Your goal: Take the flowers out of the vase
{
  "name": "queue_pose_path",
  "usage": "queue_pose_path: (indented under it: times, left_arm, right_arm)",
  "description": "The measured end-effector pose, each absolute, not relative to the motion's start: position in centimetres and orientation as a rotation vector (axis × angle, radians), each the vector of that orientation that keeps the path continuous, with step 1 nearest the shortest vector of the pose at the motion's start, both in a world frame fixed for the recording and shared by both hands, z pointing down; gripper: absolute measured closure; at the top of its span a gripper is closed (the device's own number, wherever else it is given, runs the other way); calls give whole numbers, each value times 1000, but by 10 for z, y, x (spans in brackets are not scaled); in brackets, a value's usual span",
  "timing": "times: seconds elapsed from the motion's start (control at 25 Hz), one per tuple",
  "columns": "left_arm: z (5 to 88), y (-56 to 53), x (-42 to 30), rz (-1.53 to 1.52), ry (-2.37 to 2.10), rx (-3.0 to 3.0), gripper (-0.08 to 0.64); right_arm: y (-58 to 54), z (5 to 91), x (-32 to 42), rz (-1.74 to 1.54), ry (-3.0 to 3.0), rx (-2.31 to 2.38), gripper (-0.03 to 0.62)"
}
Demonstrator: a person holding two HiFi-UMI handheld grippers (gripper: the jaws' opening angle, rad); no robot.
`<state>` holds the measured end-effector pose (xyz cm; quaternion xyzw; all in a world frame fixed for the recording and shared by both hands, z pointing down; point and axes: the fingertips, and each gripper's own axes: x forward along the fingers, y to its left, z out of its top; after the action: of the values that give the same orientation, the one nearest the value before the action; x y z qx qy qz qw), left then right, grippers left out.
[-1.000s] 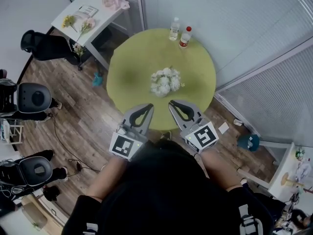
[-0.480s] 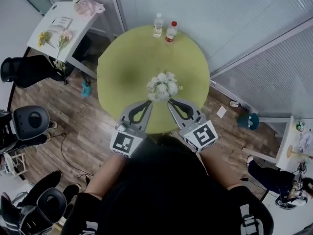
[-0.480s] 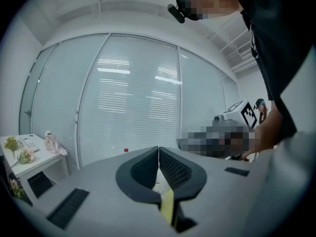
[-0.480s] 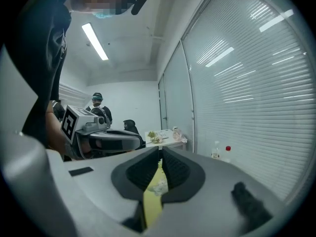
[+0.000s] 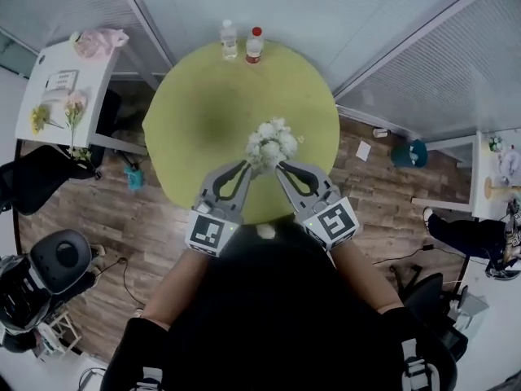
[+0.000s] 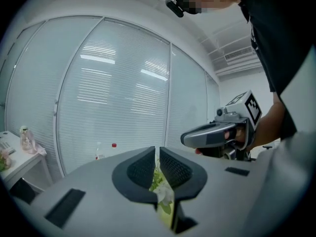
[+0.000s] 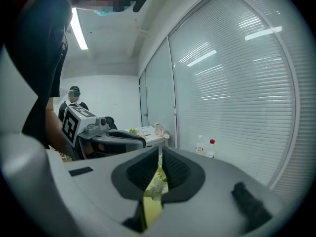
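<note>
Sadly, the red-capped bottle (image 5: 254,49) beyond the flowers (image 5: 271,143) bears unreadable print.

Flowers (image 5: 271,142): one tight, rounded bunch of white blooms with small green leaves poking out at the rim, blooms facing up. It sits on the round yellow-green table (image 5: 203,88), on the half nearer the person, a little right of centre. The vase is hidden under the blooms. Both gripper views catch only scraps of white petal and green leaf.

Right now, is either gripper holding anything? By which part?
Nothing is held. The left gripper and right gripper are both shut and empty, tips beside the white flowers on the green table.
</note>
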<state>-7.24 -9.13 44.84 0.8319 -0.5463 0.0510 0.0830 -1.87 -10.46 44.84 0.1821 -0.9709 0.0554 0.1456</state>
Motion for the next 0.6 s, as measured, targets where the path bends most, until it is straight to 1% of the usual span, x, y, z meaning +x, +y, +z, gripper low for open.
queue_pose_path:
  times: [0.08,0.16,0.36,0.44,0.6]
  left_arm:
    - [454,-96,-71,174,-1580,2510,522]
    - [460,-101,-68,198,-1519,2526,463]
    - [475,-115,-68,238,-1424,2554,392]
    - [480,-121,-67,254,-1421,2566,374]
    - [487,-128,-55,280,-1399,2580,364]
  right_arm:
    - [-105,450,-18,161,-2791,582,572]
    - [-105,450,-16,165,-2774,644,572]
    - [-105,449,-10,170,-2674,823,572]
    - [-102,450,-7,176,-2671,850,572]
    - [-96,450,1,193,-2657,894,572]
